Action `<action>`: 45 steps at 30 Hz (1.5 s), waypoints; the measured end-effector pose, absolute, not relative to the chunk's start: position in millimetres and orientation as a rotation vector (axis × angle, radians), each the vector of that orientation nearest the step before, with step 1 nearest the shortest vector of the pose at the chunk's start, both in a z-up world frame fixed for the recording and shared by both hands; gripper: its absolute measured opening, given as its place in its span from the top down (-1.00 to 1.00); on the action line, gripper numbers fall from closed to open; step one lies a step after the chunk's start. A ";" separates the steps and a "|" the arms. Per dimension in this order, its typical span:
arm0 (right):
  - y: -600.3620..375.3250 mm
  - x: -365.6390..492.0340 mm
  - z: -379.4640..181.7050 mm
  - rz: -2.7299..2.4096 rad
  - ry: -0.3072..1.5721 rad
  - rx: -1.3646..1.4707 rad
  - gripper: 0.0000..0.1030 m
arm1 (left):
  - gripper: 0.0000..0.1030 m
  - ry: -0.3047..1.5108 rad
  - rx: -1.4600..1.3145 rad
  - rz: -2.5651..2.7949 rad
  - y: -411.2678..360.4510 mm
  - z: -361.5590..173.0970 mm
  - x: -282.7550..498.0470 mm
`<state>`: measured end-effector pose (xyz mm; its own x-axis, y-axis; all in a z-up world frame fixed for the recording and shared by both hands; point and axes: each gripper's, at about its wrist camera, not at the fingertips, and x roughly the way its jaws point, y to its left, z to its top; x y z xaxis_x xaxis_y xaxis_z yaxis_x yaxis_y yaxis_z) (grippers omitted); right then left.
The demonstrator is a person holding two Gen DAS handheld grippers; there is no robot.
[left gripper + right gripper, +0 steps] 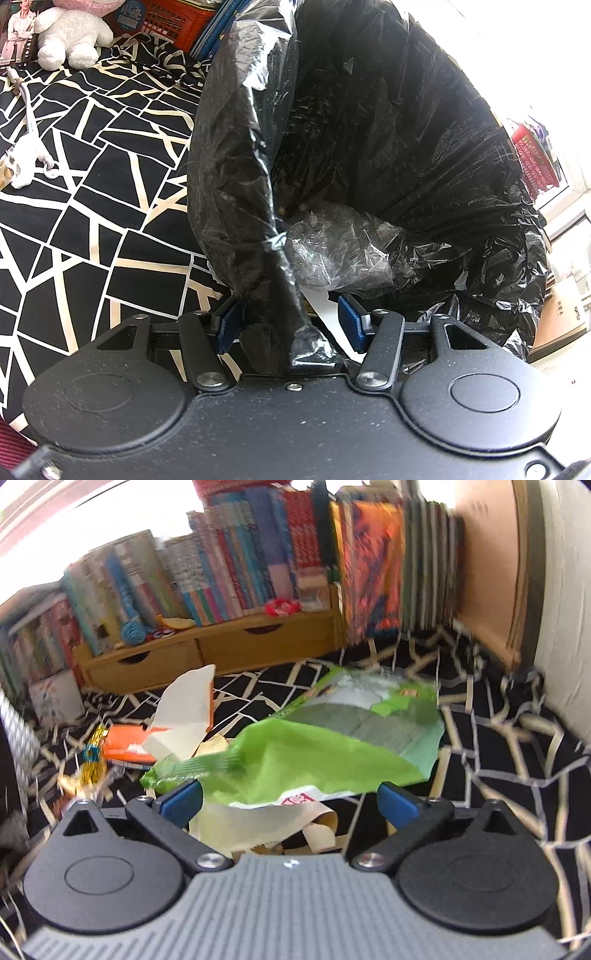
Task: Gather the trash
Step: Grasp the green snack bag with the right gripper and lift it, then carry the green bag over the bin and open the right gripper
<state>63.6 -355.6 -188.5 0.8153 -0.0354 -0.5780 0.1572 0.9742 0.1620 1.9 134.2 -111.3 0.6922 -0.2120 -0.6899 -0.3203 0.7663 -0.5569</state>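
The black bag (369, 155) stands open on the black-and-cream cloth (92, 206), its mouth wide. Inside it lies crumpled clear plastic (332, 251) with tiny print too small to read. A twisted strip of the bag's rim runs down between the blue pads (352, 323) of the left gripper (291, 325). The pads stand apart on each side of the strip, and I cannot tell if they press it. A white sheet (321, 306) shows just behind the strip.

In the right wrist view, a green wrapper (295, 746) lies on the cloth, just ahead of the right gripper (291, 797). Its jaws are spread wide and hold nothing. The wrapper's writing is blurred. Under it sits a tan paper (258, 823) with a red mark that cannot be read. Beside the wrapper lie a torn orange-and-white box (173, 723) and a gold foil piece (92, 760).

A wooden shelf (221, 650) with two drawers stands at the far edge of the cloth, full of books (229, 565). Their titles are smeared.

In the left wrist view, a white plush toy (70, 33) sits at the far edge, with a red crate (173, 18) behind it. A white cable (29, 147) lies near the left edge.
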 end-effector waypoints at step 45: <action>-228.0 43.8 48.2 0.469 0.350 0.350 0.88 | -0.07 0.995 -0.735 0.066 147.6 -90.1 48.3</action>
<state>43.8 -228.0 48.2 0.8351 0.4926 -0.2449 -0.3748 0.8353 0.4022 48.3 147.6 -90.1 0.5636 -0.2703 -0.7806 -0.3717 0.7609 -0.5318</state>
